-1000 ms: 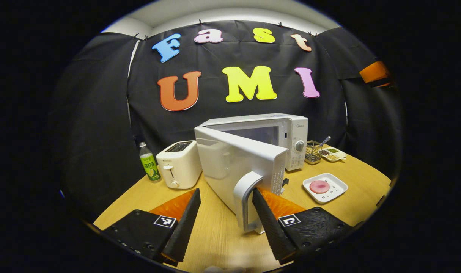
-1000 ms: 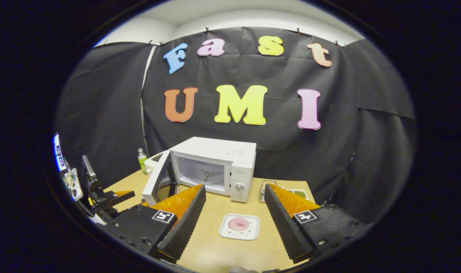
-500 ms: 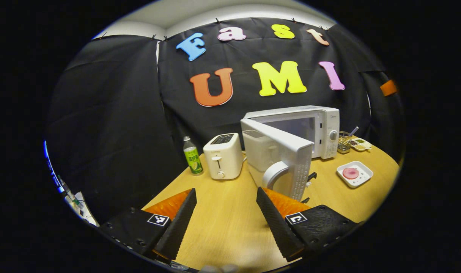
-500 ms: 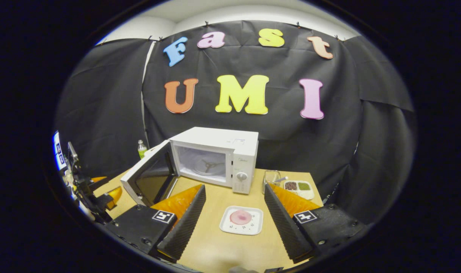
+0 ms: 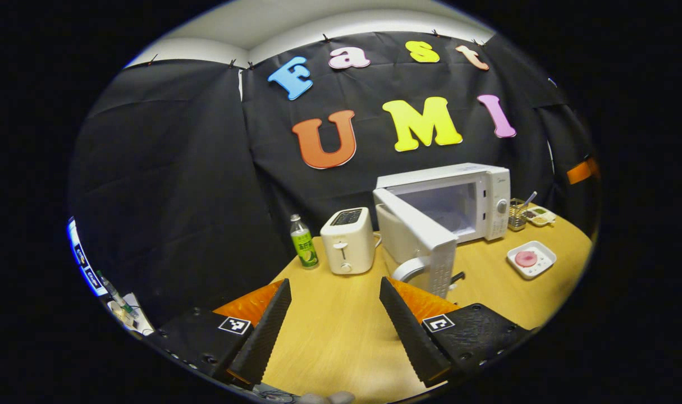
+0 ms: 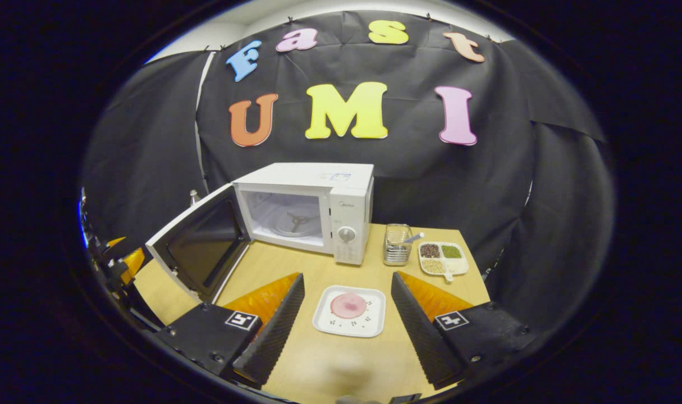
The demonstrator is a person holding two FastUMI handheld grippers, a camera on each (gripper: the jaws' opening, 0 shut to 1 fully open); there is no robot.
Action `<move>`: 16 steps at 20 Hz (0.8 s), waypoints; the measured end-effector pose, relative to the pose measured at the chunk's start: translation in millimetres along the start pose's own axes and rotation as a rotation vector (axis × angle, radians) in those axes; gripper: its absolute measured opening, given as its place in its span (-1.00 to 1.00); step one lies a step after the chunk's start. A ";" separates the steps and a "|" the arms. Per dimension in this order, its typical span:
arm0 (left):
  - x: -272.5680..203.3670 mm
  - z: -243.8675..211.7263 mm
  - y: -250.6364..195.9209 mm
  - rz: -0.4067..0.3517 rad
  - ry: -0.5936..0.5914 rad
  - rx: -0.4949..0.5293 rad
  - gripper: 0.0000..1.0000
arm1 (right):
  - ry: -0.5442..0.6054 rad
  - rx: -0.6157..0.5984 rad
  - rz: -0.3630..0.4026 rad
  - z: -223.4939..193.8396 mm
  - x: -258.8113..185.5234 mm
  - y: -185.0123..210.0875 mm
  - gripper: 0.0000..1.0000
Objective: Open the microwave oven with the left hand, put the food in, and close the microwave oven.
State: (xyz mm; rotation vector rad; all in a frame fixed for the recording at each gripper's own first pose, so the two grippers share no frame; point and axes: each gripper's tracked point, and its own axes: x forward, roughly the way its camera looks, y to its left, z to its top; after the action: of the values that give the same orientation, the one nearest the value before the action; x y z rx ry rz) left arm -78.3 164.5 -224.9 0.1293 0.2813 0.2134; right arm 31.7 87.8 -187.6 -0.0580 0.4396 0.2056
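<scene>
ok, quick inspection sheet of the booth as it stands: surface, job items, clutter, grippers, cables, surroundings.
Surface: wooden table, bare in front of the grippers.
Job's things: white microwave with its door swung wide open, cavity empty; pink food on a white square plate in front of it, untouched.
Clutter: toaster, green-label bottle, wire basket holding a utensil, divided dish of dry ingredients.
Grippers: left gripper open, off the door, holding nothing; right gripper open, plate framed between its fingers, not gripped.
Cables: nothing seen on the table.
Surroundings: black cloth wall behind.
</scene>
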 end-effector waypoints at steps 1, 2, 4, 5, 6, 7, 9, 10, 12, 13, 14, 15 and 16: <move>2.4 2.9 -14.6 -0.018 -0.003 -0.012 0.90 | -0.001 -0.005 -0.001 0.1 0.3 -0.3 0.98; 3.8 5.1 -27.2 -0.036 -0.009 -0.022 0.90 | -0.001 -0.008 0.000 0.9 0.3 -1.1 0.98; 5.4 8.7 -45.9 -0.065 -0.017 -0.031 0.91 | 0.005 -0.012 0.002 0.1 0.3 -2.6 0.98; 6.6 9.6 -51.8 -0.071 -0.020 -0.035 0.90 | 0.006 -0.015 0.004 -0.5 -0.3 -3.4 0.98; 8.5 10.0 -57.9 -0.086 -0.019 -0.040 0.91 | 0.006 -0.016 0.000 0.2 -0.8 -5.6 0.98; 12.6 10.1 -59.4 -0.081 -0.023 -0.035 0.90 | 0.007 -0.015 -0.004 -1.2 0.2 -8.8 0.98; 21.6 2.9 -51.0 -0.049 0.000 -0.027 0.90 | 0.013 -0.009 -0.007 -3.2 0.3 -11.8 0.98; 23.0 2.8 -48.8 -0.049 0.004 -0.039 0.91 | 0.012 -0.007 -0.007 -2.9 0.6 -12.7 0.98; 24.7 0.9 -43.1 -0.035 0.010 -0.045 0.91 | 0.015 -0.002 -0.020 -4.8 4.3 -19.6 0.98; 24.7 -1.6 -36.7 -0.020 0.013 -0.033 0.91 | 0.020 0.010 -0.026 -9.5 8.5 -25.7 0.98; 25.1 -5.5 -29.3 -0.004 0.022 -0.023 1.00 | 0.031 0.022 -0.032 -14.2 13.1 -30.2 0.98; 24.2 -10.4 -24.7 0.003 0.038 -0.022 0.91 | 0.044 0.033 -0.033 -21.2 19.2 -34.4 0.98; 21.2 -13.4 -20.5 0.011 0.048 -0.018 0.90 | 0.064 0.033 -0.035 -28.7 27.2 -38.2 0.98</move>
State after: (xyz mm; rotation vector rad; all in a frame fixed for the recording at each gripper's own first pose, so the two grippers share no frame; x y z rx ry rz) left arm -58.3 150.7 -246.4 0.1084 0.3267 0.2296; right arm 51.8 52.7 -224.8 -0.0402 0.5051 0.1625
